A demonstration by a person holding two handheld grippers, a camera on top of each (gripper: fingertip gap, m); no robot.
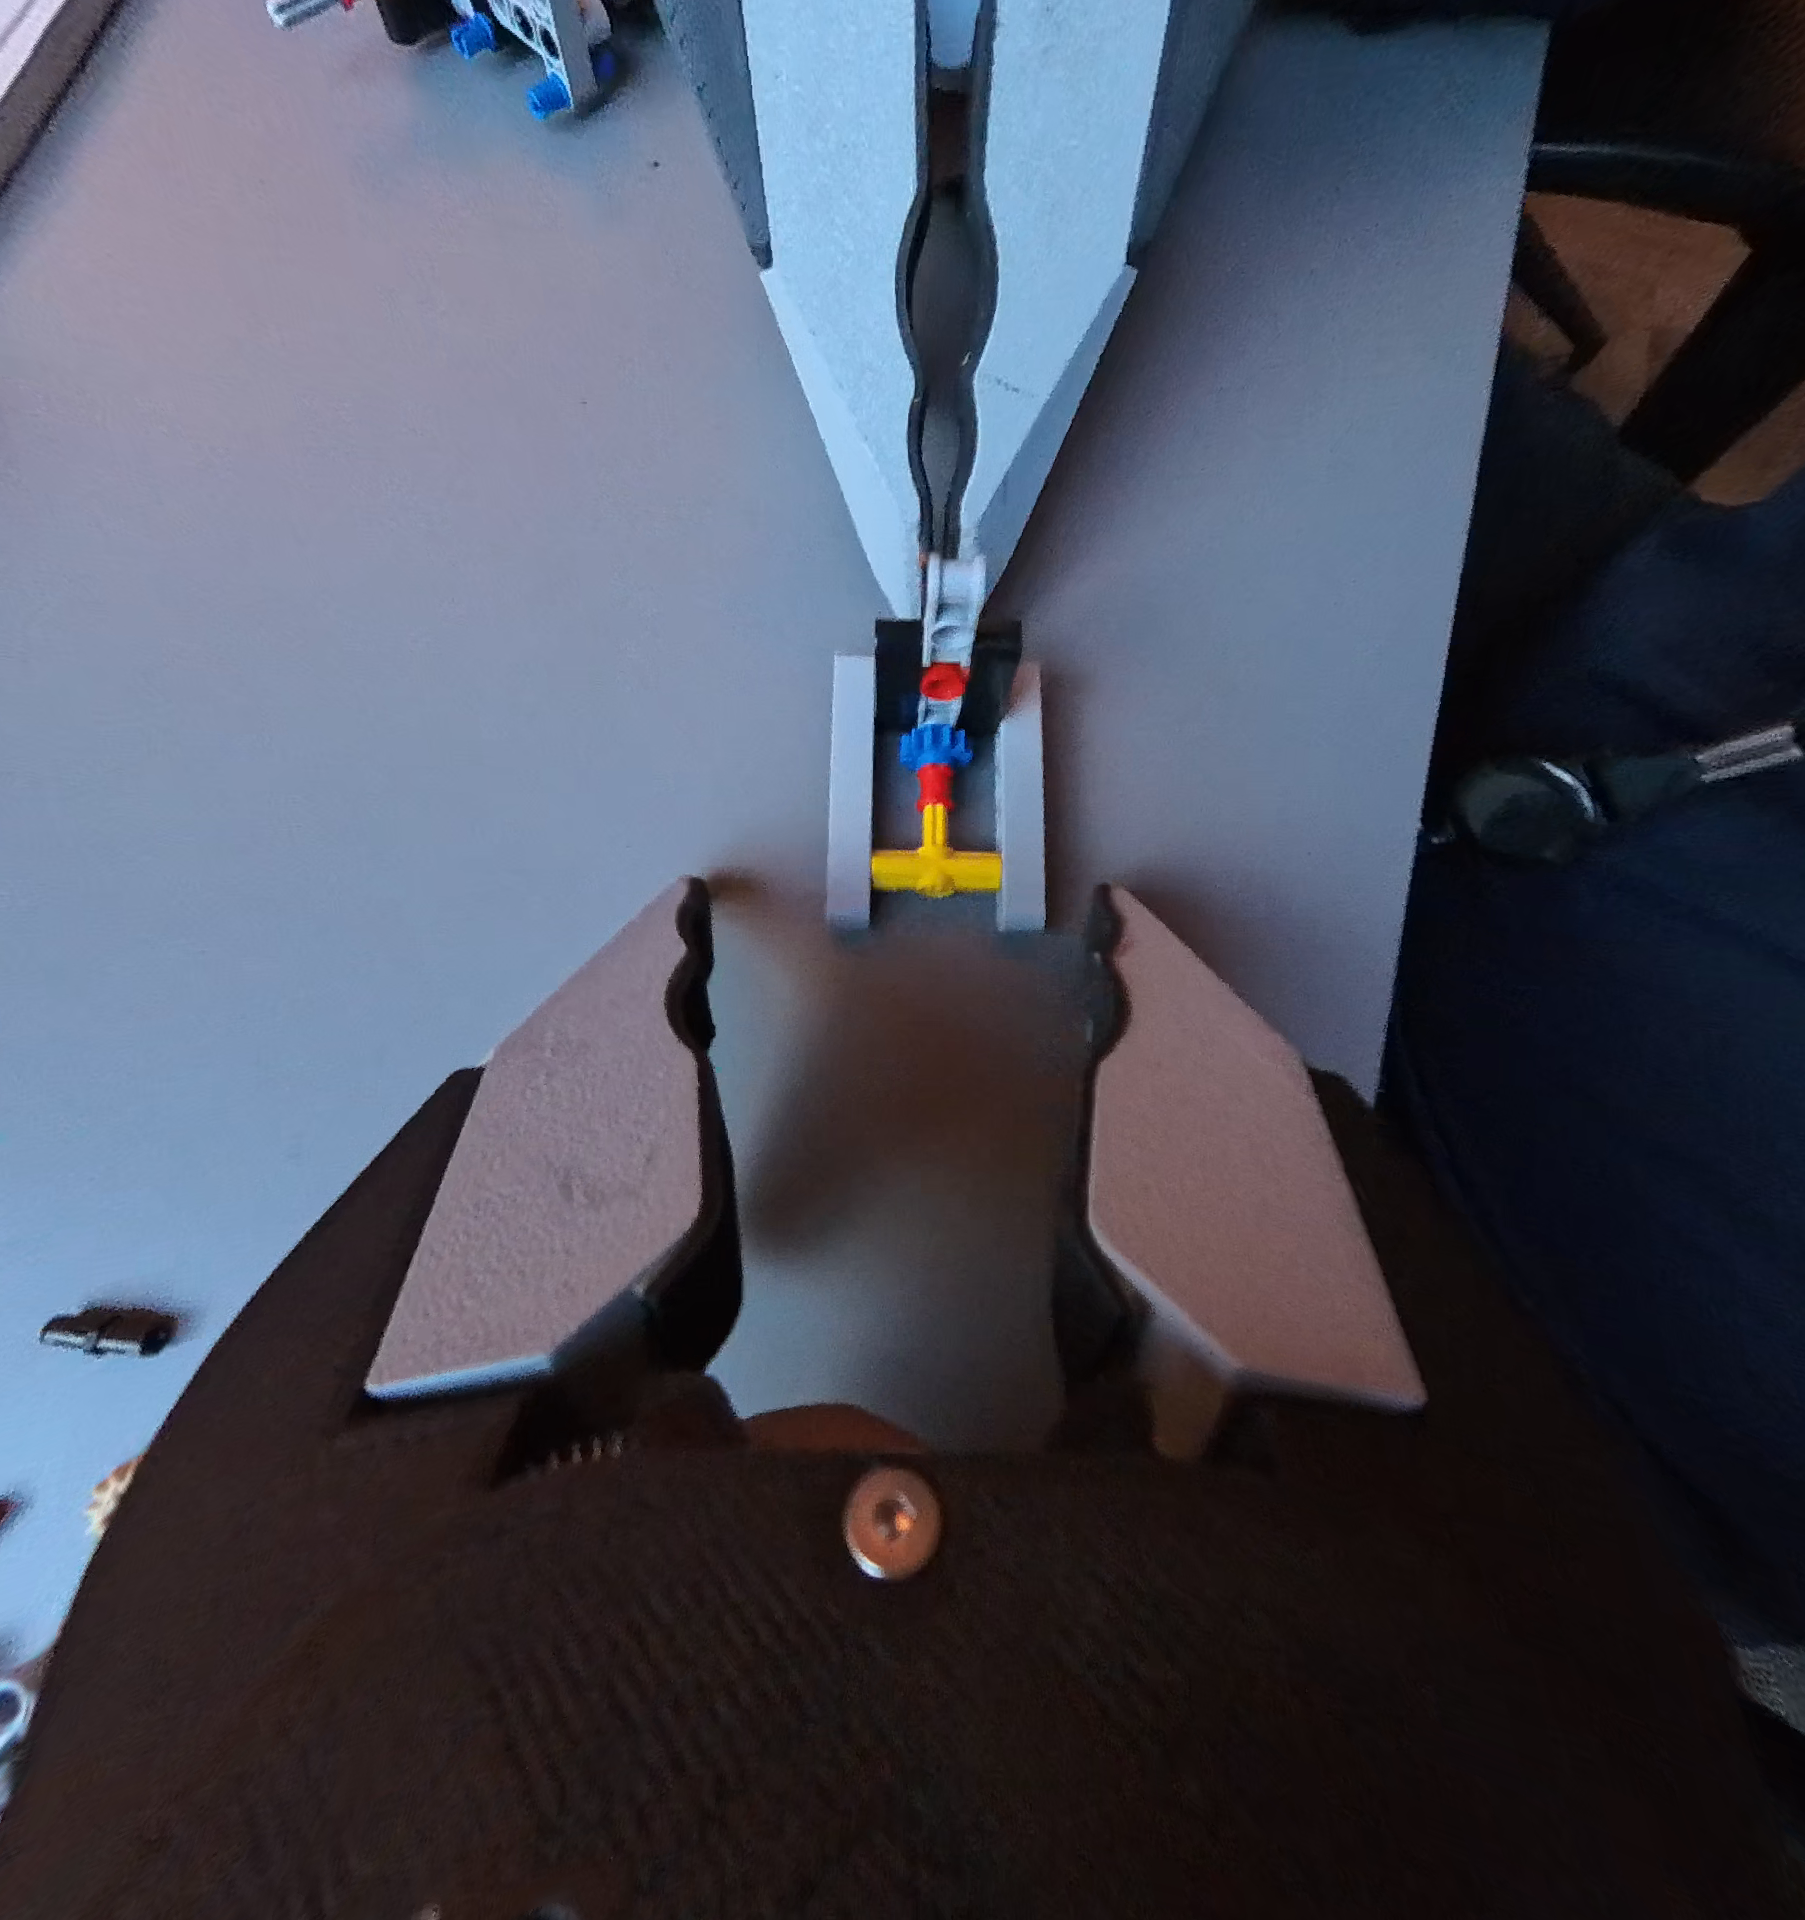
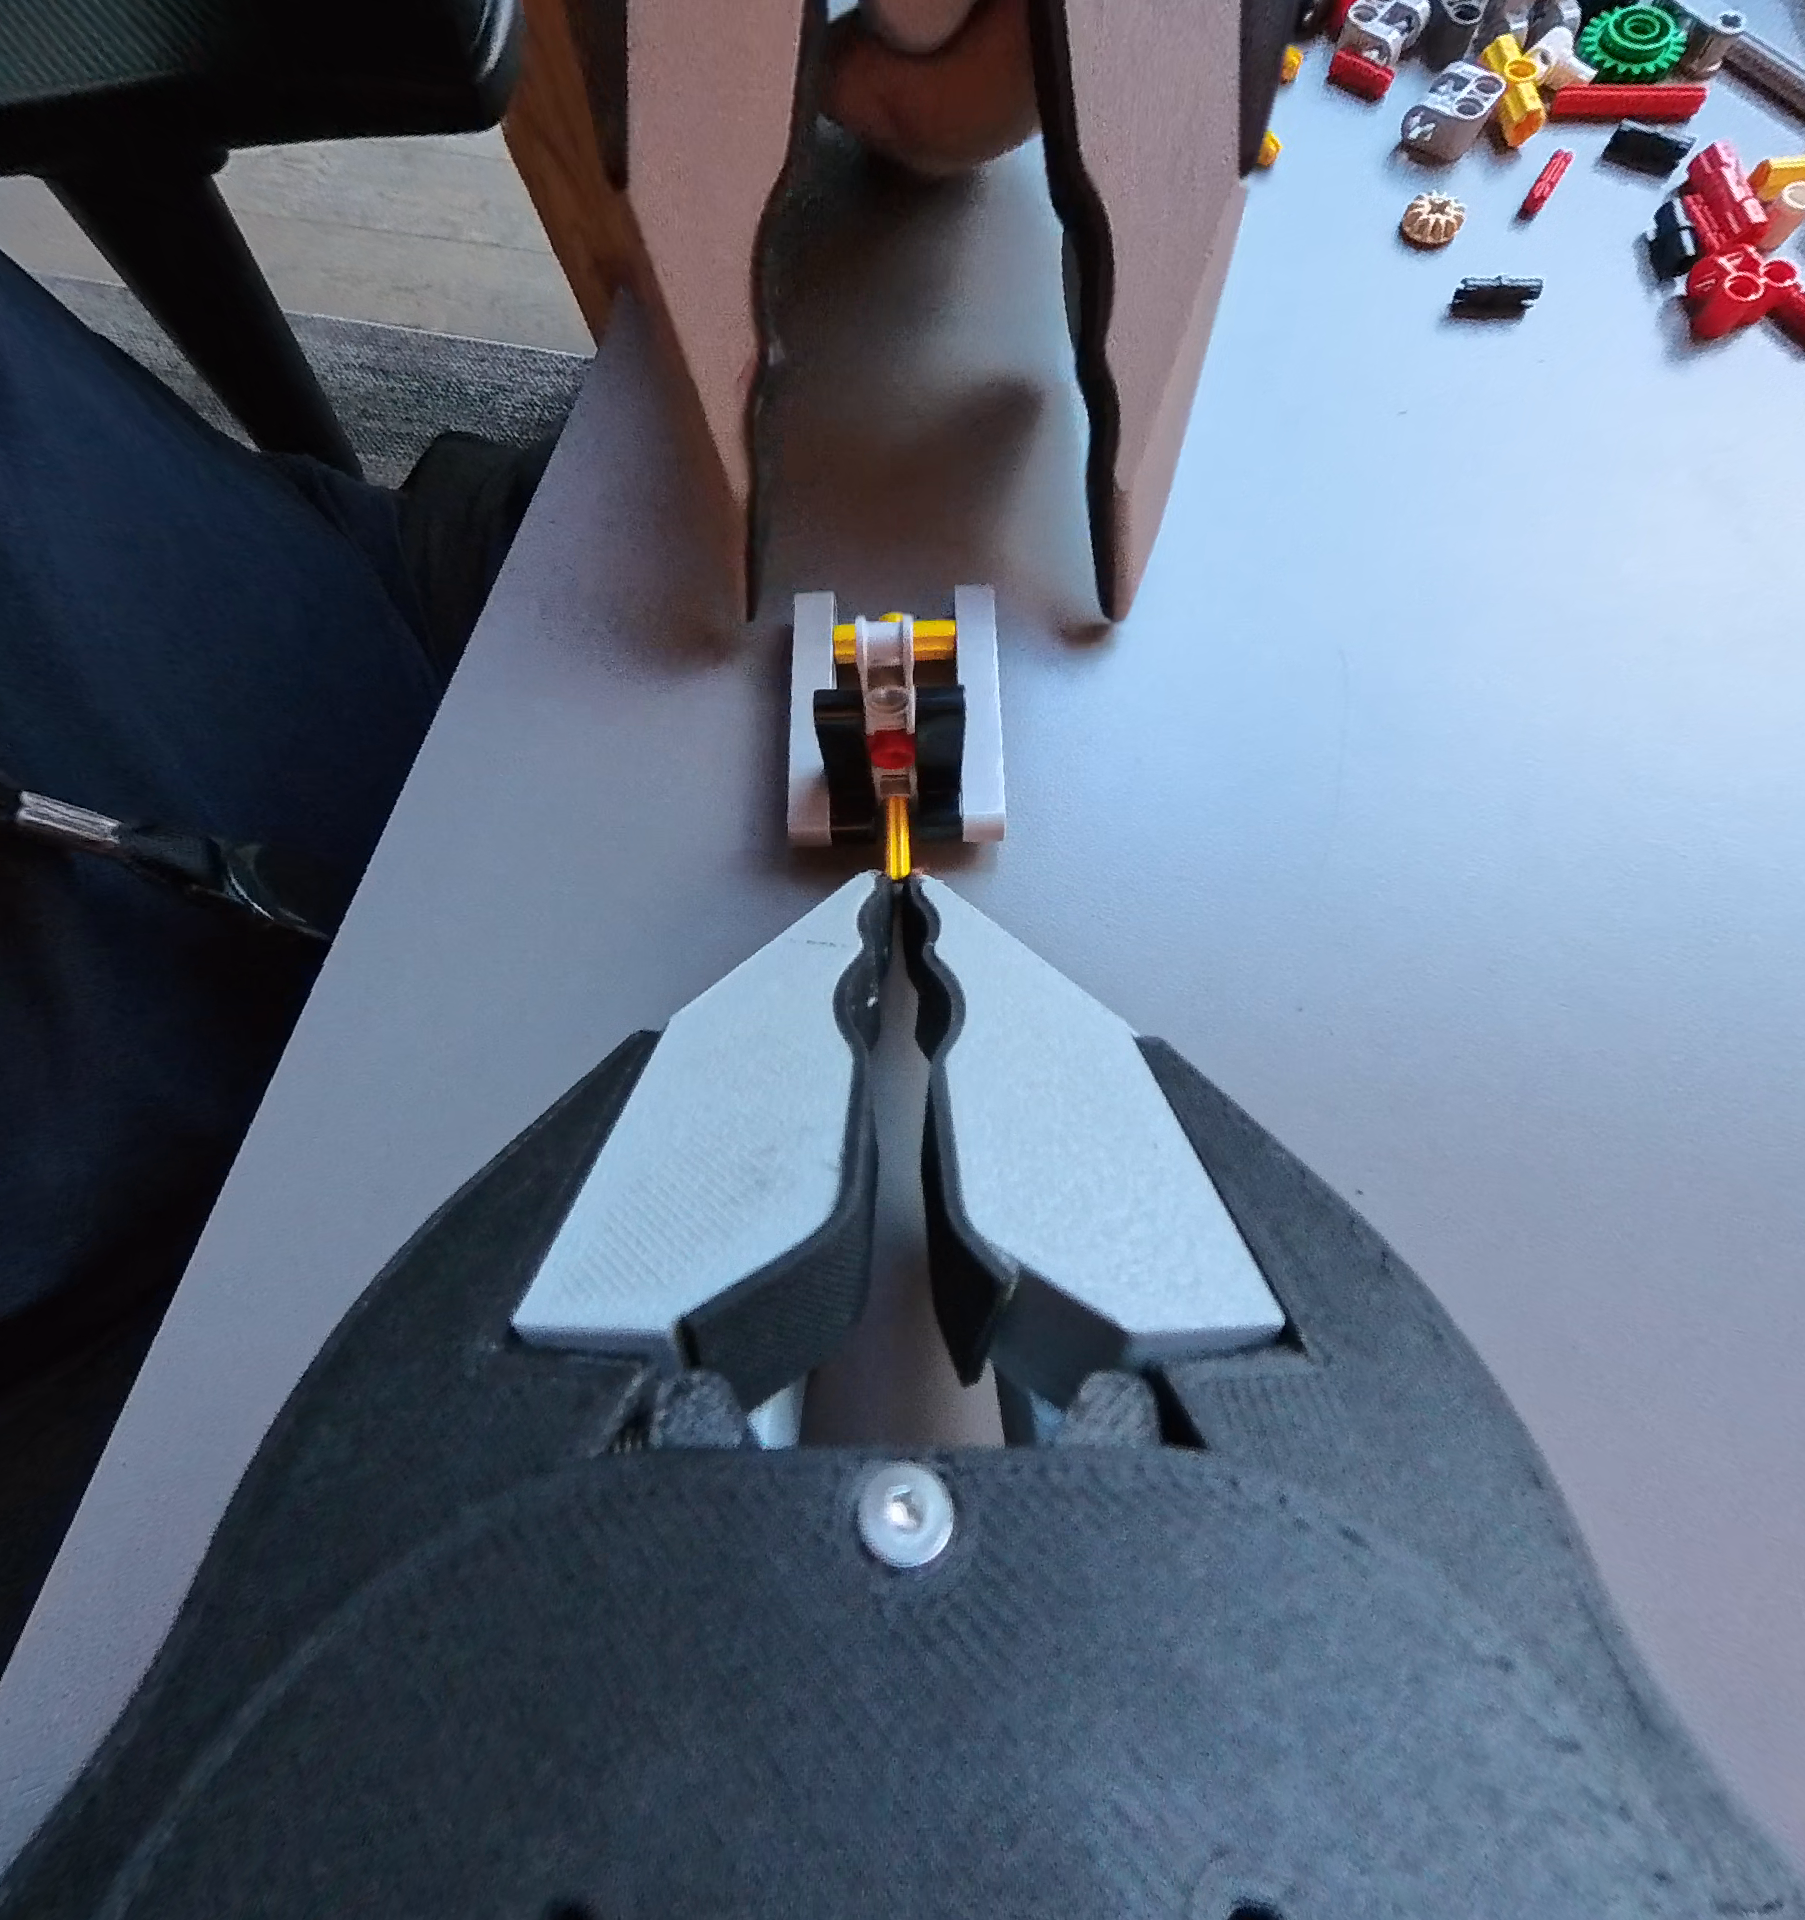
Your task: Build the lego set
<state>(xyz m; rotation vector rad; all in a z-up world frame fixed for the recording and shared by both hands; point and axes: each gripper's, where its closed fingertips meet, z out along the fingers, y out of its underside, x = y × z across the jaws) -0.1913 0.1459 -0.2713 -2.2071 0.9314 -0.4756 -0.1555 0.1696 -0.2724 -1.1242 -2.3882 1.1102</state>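
Small toy-brick assembly (image 2: 893, 717) sits on grey bench (image 2: 1397, 935) between both tools. Right tool (image 2: 896, 883) closed, pinching yellow axle (image 2: 897, 844) end. Left tool (image 1: 903, 904) wide open, empty, just short of yellow T-piece (image 1: 934, 871). Loose bricks (image 2: 1656, 135) well apart.

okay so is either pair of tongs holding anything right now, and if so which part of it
The right tongs are shut on the near tip of the yellow axle sticking out of the small brick assembly. The left tongs are open and empty.

The axle (image 2: 896, 842) end is hidden between the right gripper's (image 2: 896, 883) shut pads. Parts (image 2: 1604, 125) far right of them are cut off by the edge.
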